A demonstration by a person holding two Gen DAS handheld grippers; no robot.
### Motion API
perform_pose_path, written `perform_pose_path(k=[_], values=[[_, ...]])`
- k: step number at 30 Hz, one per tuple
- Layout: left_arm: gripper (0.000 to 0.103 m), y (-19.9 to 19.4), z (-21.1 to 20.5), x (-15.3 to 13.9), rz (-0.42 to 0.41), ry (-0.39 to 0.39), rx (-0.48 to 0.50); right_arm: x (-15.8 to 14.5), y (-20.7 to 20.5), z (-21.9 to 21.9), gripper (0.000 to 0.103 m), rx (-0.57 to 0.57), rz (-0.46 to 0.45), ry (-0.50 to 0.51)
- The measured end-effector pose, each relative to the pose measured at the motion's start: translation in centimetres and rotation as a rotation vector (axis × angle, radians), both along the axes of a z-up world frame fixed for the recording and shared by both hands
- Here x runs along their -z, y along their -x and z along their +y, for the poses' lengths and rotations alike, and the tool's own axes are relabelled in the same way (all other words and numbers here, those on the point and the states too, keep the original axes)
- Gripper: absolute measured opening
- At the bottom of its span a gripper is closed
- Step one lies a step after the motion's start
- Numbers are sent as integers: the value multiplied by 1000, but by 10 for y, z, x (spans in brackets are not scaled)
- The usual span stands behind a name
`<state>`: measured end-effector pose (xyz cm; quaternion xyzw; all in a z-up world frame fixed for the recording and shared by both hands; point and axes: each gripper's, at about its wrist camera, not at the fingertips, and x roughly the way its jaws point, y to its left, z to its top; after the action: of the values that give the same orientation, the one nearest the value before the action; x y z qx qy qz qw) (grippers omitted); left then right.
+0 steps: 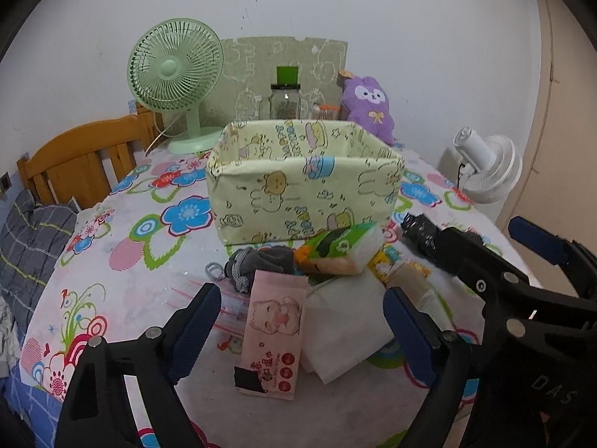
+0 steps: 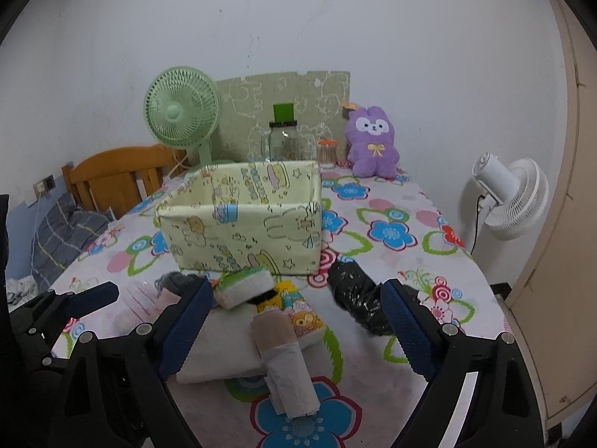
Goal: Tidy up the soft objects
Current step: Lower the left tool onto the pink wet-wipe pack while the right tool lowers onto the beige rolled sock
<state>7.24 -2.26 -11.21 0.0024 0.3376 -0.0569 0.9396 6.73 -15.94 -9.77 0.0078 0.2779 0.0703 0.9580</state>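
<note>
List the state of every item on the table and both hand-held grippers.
Fabric storage box: upright, open-topped; inside not visible.
Pink wipes packet: lying flat.
Paper roll: lying on its side.
Glass jar: upright, lidded.
Left hand-held gripper: open.
Right hand-held gripper: open.

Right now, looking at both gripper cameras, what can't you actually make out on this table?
- Fabric storage box interior: near wall hides its floor in both views.
- Grey knit item: partly under the green tissue pack, left view; behind the right gripper finger, right view.
- Glass jar contents: too small, both views.
- Pink wet-wipes pack text: too blurred.
</note>
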Motion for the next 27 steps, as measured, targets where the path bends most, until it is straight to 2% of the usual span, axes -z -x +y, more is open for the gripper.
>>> perform_pose_path(k=[10, 14, 19, 22, 27], values=[[85, -5, 6, 18, 49, -16, -17, 23, -11, 5, 89, -5, 70, 6], [83, -9, 10, 24, 71, -20, -27, 34, -19, 6, 83, -12, 124, -8], [81, -11, 12, 28, 81, -15, -28, 40, -23, 7, 80, -18, 149, -14], [76, -12, 13, 31, 96, -16, -28, 45, -27, 9, 74, -28, 179, -19], [64, -16, 16, 36, 124, -4, -23, 54, -34, 12, 57, -45, 237, -40]])
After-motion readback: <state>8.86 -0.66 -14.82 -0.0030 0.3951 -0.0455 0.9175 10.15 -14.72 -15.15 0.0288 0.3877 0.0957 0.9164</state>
